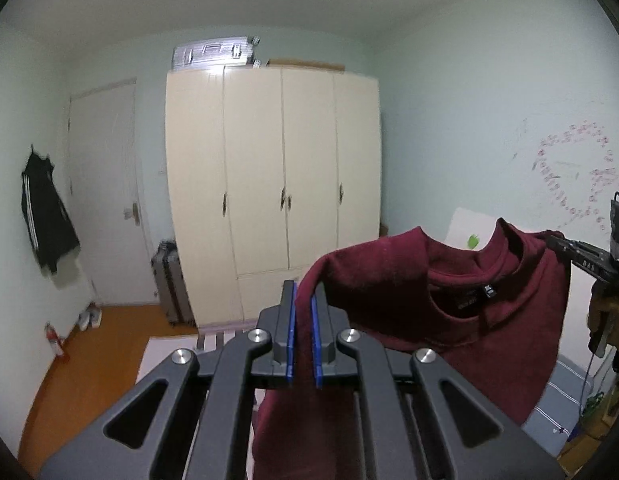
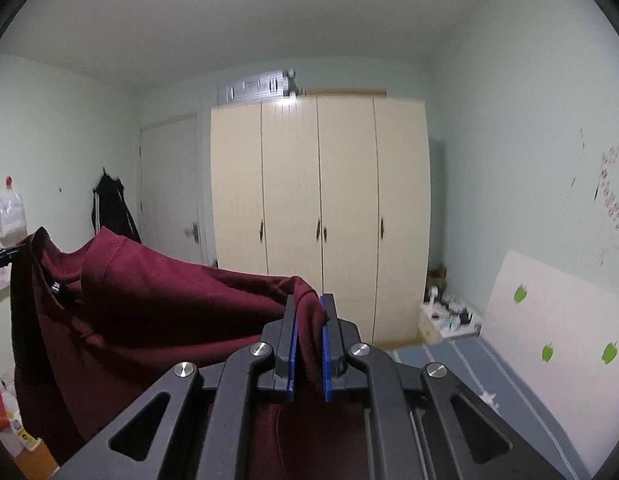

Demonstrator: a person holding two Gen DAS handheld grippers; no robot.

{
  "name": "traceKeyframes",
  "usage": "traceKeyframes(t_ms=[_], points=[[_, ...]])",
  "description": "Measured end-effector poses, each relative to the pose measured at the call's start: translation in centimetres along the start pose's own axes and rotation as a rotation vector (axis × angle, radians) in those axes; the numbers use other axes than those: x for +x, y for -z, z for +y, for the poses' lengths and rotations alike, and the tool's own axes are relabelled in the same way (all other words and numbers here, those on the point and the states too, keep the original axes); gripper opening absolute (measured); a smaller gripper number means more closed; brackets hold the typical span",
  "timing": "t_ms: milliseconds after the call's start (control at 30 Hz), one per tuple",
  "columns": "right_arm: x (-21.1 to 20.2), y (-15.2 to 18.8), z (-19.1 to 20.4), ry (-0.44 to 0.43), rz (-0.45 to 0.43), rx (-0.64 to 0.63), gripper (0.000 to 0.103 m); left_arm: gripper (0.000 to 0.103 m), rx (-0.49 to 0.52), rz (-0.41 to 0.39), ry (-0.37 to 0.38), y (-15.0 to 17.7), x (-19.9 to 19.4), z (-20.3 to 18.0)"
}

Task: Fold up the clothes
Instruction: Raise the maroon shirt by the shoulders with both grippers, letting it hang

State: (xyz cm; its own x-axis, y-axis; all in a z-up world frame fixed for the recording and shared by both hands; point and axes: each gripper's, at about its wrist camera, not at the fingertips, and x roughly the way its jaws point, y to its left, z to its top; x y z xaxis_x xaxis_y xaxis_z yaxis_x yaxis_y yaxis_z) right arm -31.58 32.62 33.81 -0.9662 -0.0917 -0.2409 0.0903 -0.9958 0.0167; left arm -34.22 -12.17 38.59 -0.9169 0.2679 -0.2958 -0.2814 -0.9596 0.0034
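A dark red sweatshirt (image 1: 461, 312) hangs in the air, stretched between both grippers, with its collar and black neck label facing the cameras. My left gripper (image 1: 304, 292) is shut on one shoulder of it, the cloth pinched between the blue pads. In the right wrist view the same sweatshirt (image 2: 157, 312) spreads to the left, and my right gripper (image 2: 308, 304) is shut on its other shoulder. The right gripper (image 1: 581, 256) also shows at the right edge of the left wrist view, held by a hand. The left gripper's tip (image 2: 1, 258) shows at the far left of the right wrist view.
A cream wardrobe (image 1: 273, 184) with a silver case on top stands straight ahead. A door (image 1: 105, 200), a hanging black jacket (image 1: 45, 224) and a grey suitcase (image 1: 171, 284) are to its left. The bed (image 2: 489, 392) with striped blue sheet and a white board (image 2: 549, 320) lie at the right.
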Motion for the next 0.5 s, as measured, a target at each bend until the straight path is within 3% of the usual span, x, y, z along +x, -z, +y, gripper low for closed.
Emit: traceKeyframes(t_ms=[167,267,367,500], points=[[10.5,4.2,0.4,0.028,0.128,0.018,0.008,0.005,-0.056,0.100,-0.066,3.4,10.5,2.3],[17.1,6.0,1.0,0.056,0.167,0.026,0.008,0.005,-0.075,0.117,-0.109,4.1,15.9,3.0],[20.4,4.2,1.1,0.071,0.135,0.045,0.008,0.005,-0.106,0.086,-0.134,3.1,19.0,3.6],[22.5,-0.5,0.8,0.085,0.039,0.060,0.008,0.005,-0.066,-0.040,-0.150,-2.6,18.3,3.2]])
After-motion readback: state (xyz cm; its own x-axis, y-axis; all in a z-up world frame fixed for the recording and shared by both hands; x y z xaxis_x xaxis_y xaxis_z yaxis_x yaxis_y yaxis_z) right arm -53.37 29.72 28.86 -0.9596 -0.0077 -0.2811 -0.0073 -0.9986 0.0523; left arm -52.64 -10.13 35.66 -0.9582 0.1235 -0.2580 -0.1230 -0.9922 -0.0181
